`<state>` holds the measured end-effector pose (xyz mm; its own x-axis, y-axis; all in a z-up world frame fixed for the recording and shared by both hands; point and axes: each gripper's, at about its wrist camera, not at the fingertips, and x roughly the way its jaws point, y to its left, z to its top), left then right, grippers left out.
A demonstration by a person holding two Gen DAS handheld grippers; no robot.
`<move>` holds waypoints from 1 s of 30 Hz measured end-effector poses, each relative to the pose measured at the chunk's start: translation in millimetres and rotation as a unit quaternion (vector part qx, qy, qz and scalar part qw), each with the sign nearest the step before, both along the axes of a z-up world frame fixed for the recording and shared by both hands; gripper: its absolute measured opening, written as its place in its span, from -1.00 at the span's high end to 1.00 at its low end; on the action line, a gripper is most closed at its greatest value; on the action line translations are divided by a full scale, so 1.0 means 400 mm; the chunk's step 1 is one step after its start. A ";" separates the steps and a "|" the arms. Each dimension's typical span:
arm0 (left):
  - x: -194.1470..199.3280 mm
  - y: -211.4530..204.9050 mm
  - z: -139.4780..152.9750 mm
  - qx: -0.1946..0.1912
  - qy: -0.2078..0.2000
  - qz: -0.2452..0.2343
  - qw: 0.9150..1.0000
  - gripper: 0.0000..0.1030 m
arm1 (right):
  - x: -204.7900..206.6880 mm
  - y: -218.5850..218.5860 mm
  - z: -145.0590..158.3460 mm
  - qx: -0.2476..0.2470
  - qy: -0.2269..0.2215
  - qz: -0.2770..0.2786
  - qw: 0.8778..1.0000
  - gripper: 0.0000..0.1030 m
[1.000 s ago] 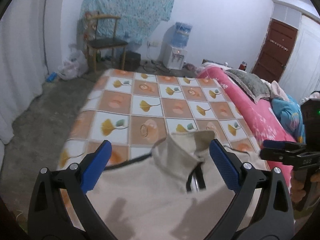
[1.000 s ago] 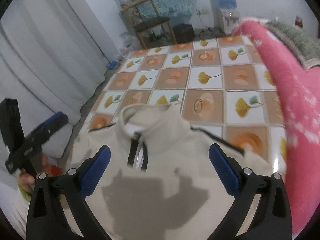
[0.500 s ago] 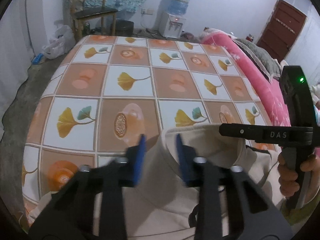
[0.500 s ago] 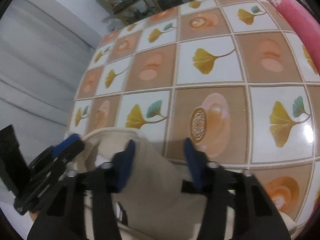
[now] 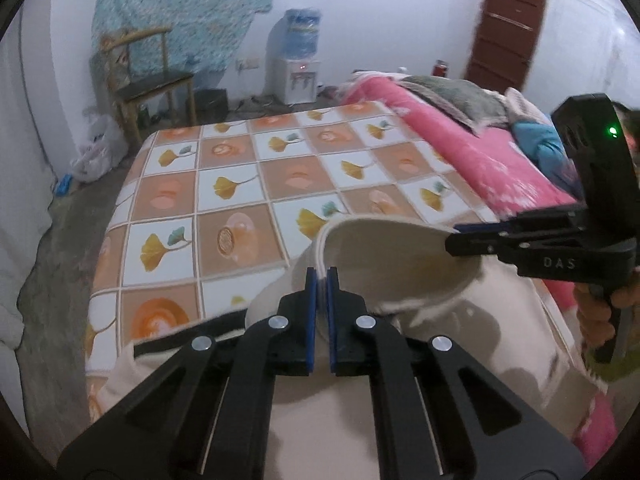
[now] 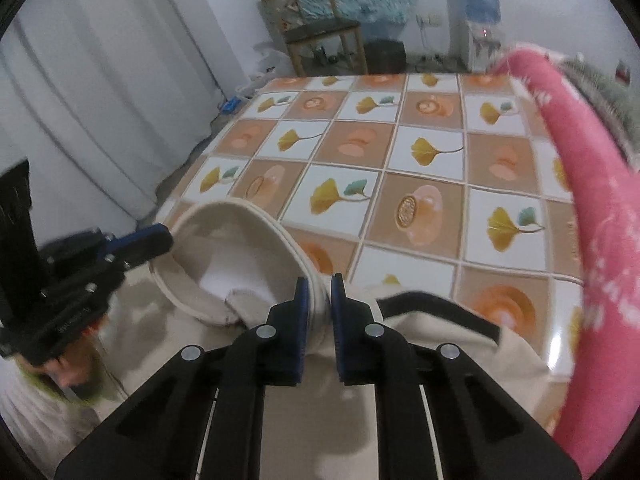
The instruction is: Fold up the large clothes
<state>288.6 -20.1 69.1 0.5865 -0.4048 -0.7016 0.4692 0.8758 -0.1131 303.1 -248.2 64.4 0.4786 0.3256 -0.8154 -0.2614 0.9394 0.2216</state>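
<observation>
A beige pullover [image 5: 400,360] with black trim lies at the near end of a table with a ginkgo-leaf tile cloth [image 5: 240,192]. Its stand-up collar [image 5: 384,256] is held open like a hoop. My left gripper [image 5: 321,276] is shut on the collar's left rim. My right gripper [image 6: 319,286] is shut on the collar's right rim [image 6: 308,276]. Each gripper shows in the other's view: the right one [image 5: 456,236] at the collar's far side, the left one [image 6: 168,240] likewise. The pullover [image 6: 340,420] fills the lower part of the right wrist view.
A pink blanket [image 5: 472,152] on a bed borders the table's right side [image 6: 592,200]. A wooden chair [image 5: 152,88], a water dispenser [image 5: 296,64] and a brown door [image 5: 508,28] stand at the back. White curtains [image 6: 100,100] hang at the left.
Both grippers went from wide open over the pullover to shut on the collar's two sides. The collar now stands lifted and stretched open between them.
</observation>
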 end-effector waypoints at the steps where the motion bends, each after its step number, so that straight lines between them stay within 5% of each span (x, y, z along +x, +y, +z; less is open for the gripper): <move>1: -0.024 0.003 0.003 0.003 -0.004 -0.005 1.000 0.92 | -0.035 0.006 0.004 -0.014 -0.011 0.006 1.000 0.77; 7: -0.166 0.023 -0.037 0.011 0.013 -0.031 0.999 0.92 | -0.159 0.014 -0.051 -0.051 -0.016 0.017 0.998 0.75; 12: -0.222 0.047 -0.131 0.046 0.050 -0.032 0.997 0.71 | -0.212 -0.001 -0.138 -0.087 0.015 0.018 0.996 0.22; 17: -0.250 0.150 -0.082 -0.008 0.025 -0.005 1.000 0.71 | -0.273 -0.069 -0.075 -0.028 0.014 0.017 0.999 0.22; 23: -0.154 0.126 0.020 -0.042 -0.014 0.028 0.999 0.71 | -0.190 -0.044 0.025 0.045 -0.028 -0.002 0.999 0.22; 26: -0.078 0.054 -0.015 -0.033 0.012 0.039 0.999 0.71 | -0.107 0.016 -0.009 0.061 -0.022 -0.011 0.998 0.22; 30: -0.033 -0.008 -0.140 0.043 0.065 0.045 0.996 0.70 | -0.057 0.067 -0.107 0.013 0.006 -0.016 1.000 0.26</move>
